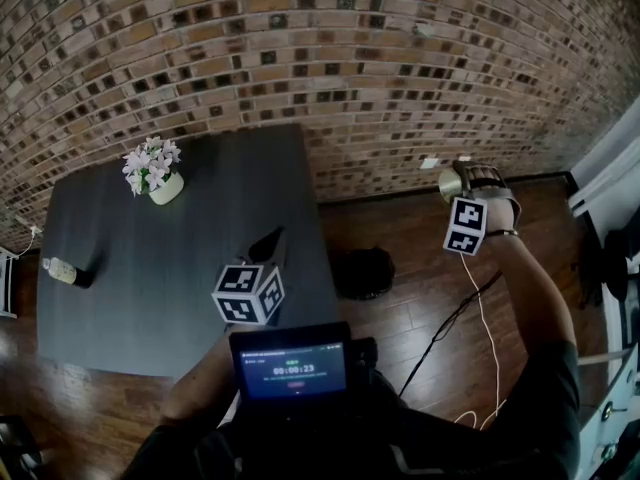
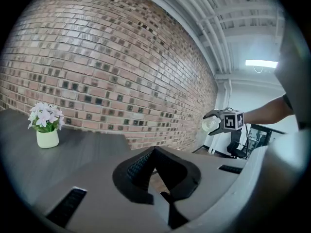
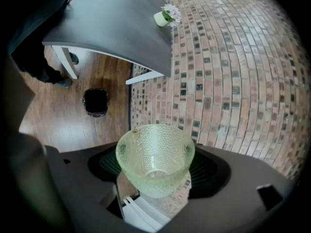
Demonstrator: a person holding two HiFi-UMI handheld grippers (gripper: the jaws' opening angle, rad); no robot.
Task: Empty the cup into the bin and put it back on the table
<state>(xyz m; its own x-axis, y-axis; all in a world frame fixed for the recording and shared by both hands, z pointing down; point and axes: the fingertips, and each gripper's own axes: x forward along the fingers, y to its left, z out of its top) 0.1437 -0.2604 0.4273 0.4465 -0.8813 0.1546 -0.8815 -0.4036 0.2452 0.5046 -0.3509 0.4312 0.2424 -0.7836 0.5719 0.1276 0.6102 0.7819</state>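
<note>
Right gripper [image 1: 457, 180] is up in the air at about 2 o'clock in the head view, off the table and over the wooden floor [image 1: 420, 298], close to the brick wall [image 1: 300, 48]. Its jaws are spread wide but clamped on the cup [image 3: 155, 160], with a pad pressing on each side just under the rim. The cup is pale green dimpled glass, seen straight into from the right gripper view, wide mouth toward the camera and narrow base away. Nothing shows inside it. The bin [image 1: 362, 271] is small and black, on the floor just beside the table's right edge, at roughly 8 o'clock from the cup in the head view and 10 o'clock from it in the right gripper view. Cup and bin are well apart and the cup is not over the bin. Left gripper [image 1: 271, 242] sits low over the near right part of the dark grey table [image 1: 150, 298], pointing toward 12 o'clock. Its jaw tips meet with nothing between them. On the table, a flower pot [image 1: 160, 176] stands at the far side around 11 o'clock and a bottle [image 1: 62, 269] lies at the left edge around 9 o'clock. A lit screen [image 1: 290, 368] sits at 6 o'clock near the person's body, and a cable [image 1: 480, 308] trails over the floor under the right arm.
</note>
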